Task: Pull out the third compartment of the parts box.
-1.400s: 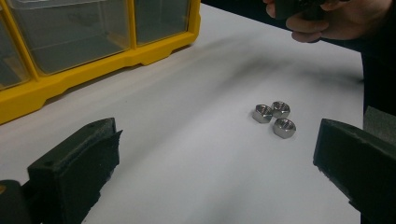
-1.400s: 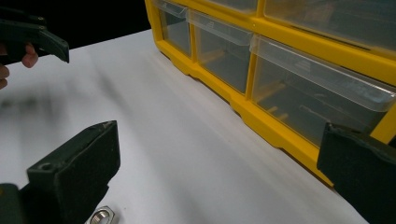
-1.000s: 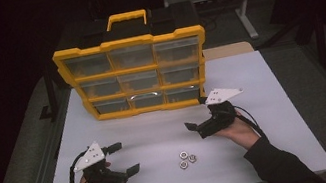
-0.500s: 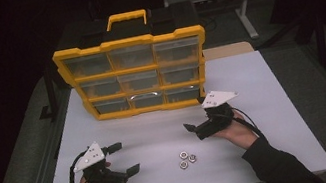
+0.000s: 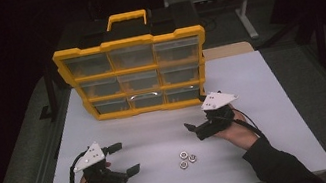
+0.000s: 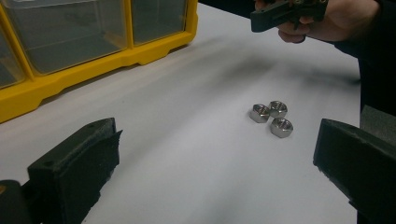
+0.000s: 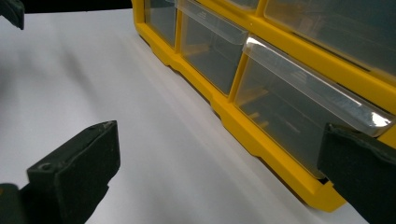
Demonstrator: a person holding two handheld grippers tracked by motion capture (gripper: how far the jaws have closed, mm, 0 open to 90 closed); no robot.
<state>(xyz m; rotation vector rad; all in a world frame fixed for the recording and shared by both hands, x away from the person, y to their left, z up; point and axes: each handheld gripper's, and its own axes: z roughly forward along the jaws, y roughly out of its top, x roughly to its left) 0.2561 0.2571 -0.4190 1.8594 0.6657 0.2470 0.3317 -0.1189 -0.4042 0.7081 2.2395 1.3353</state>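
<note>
Three hex nuts (image 5: 185,158), steel, bare, in a tight cluster on the white table (image 5: 274,102); near the front edge, slightly right of its middle. In the left gripper view, nuts (image 6: 271,116) touching or almost touching one another, flat on the surface, holes upward.

Left gripper (image 5: 124,158), held in a hand at the front left corner of the table. Jaws wide apart, nothing between them. Grey three-cornered plate on top. Aimed across the table toward the nuts, well short of them. In its own view (image 6: 215,168), nuts ahead, nearer the right jaw, clear of both.

Right gripper (image 5: 192,130), held in a hand right of the table's middle, between the nuts and the organiser. Jaws spread, gripping nothing. Near the nuts, just behind and to the right of them, not touching. In its own view (image 7: 219,172), jaws either side of bare table and the organiser's lower edge.

Yellow organiser case (image 5: 127,43), upright toward the back edge of the table, handle on top, clear-fronted drawers in three rows of three. Drawer contents impossible to tell. Bottom row (image 7: 280,107) close ahead of the right gripper.
</note>
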